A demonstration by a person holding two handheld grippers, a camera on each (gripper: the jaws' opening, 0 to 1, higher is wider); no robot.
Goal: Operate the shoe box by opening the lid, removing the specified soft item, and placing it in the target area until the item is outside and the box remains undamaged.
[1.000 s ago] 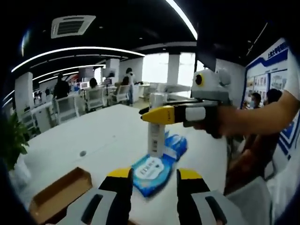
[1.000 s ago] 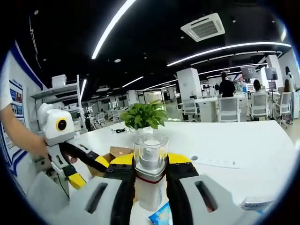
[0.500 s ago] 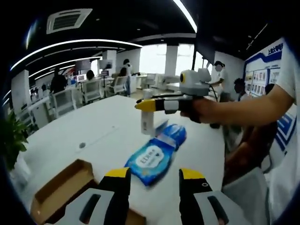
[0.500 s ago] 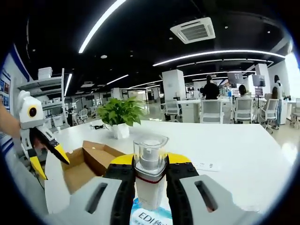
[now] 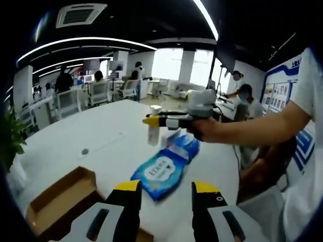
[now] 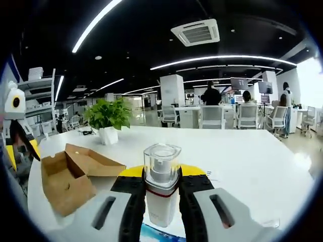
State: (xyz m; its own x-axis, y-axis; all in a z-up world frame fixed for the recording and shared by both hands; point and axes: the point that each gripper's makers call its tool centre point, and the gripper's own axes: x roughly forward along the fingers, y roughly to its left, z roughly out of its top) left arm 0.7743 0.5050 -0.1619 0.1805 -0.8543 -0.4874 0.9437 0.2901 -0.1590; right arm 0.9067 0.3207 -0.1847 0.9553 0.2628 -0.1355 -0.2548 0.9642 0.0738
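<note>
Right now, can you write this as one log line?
right gripper: shut on bottle | left gripper: open | box: open | wipes pack: on table

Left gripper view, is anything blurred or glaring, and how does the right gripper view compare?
Left gripper view: bright windows blow out, and the blue wipes packet looks slightly soft. Right gripper view: the white clear-capped spray bottle is sharp; fisheye bends the ceiling light strips.

one open cardboard box (image 6: 68, 176), one spray bottle (image 6: 161, 189), two blue wipe packs (image 5: 166, 166), one potted plant (image 6: 107, 121)
</note>
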